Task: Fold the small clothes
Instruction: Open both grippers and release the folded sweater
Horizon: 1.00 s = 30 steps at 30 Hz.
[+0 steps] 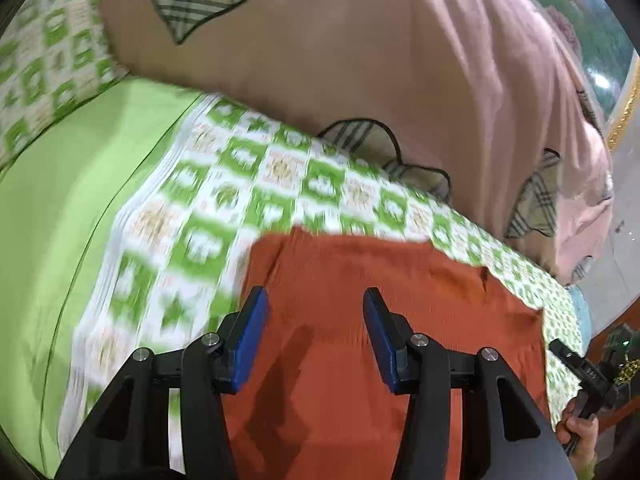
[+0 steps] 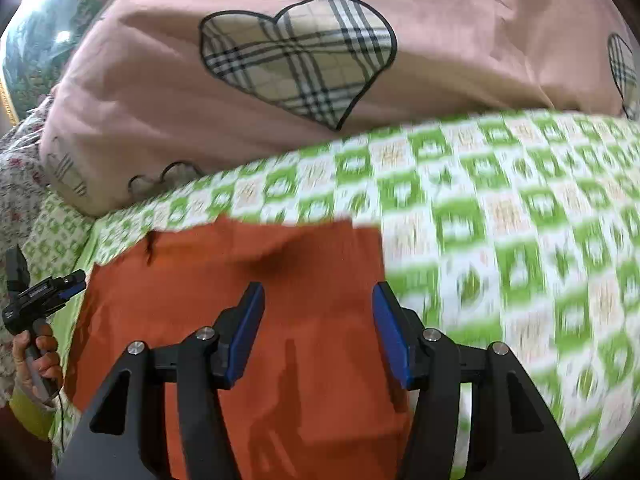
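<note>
A rust-orange garment (image 1: 360, 304) lies flat on the green-and-white patterned bedsheet (image 1: 224, 184). My left gripper (image 1: 316, 300) is open and empty, hovering over the garment's left part. In the right wrist view the same orange garment (image 2: 248, 280) lies below my right gripper (image 2: 318, 296), which is open and empty over the garment's right part. The right gripper also shows at the right edge of the left wrist view (image 1: 576, 364). The left gripper shows at the left edge of the right wrist view (image 2: 40, 292).
A large pink quilt (image 2: 160, 92) with plaid hearts (image 2: 296, 56) lies bunched behind the garment; it also fills the top of the left wrist view (image 1: 340, 48). A plain lime-green sheet panel (image 1: 48, 208) lies to the left. The patterned bedsheet (image 2: 520, 208) spreads to the right.
</note>
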### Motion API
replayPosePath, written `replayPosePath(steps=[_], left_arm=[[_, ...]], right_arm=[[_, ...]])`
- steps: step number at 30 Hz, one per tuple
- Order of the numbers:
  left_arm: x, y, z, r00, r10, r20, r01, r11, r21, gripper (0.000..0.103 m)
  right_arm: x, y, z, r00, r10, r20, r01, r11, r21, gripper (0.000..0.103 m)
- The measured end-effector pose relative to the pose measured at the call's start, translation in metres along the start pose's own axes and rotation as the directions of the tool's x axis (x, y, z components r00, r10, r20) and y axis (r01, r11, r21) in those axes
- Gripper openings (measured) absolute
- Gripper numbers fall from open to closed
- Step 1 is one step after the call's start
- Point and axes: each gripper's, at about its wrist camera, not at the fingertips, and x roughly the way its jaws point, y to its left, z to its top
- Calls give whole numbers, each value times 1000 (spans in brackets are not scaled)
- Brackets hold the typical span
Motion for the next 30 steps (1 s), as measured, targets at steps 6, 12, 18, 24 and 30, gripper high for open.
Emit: replayPosePath(steps=[6,12,18,24,30], left_arm=[[-51,3,-75,998,-64,-14,63,997,-39,50],[-89,-3,-148,993,-94,-68,90,994,-62,50],[-111,-3,-192,990,-100,-98,88,990,-113,52],[-115,1,-208,988,-114,-103,95,981,-166,59],[-102,3,-208,986,-142,-90,117,963,-244,64]], right_arm=[[-25,2,-62,997,62,-44,-59,997,55,57],[-48,-1,-116,997,34,-63,-30,998,62,57],[-77,-12,-126,998,-64,-16,66,990,121,57],[-110,5,-134,999,-48,24,46,994,96,57],[-119,27,-144,1000,20,22,-22,997,75,59]])
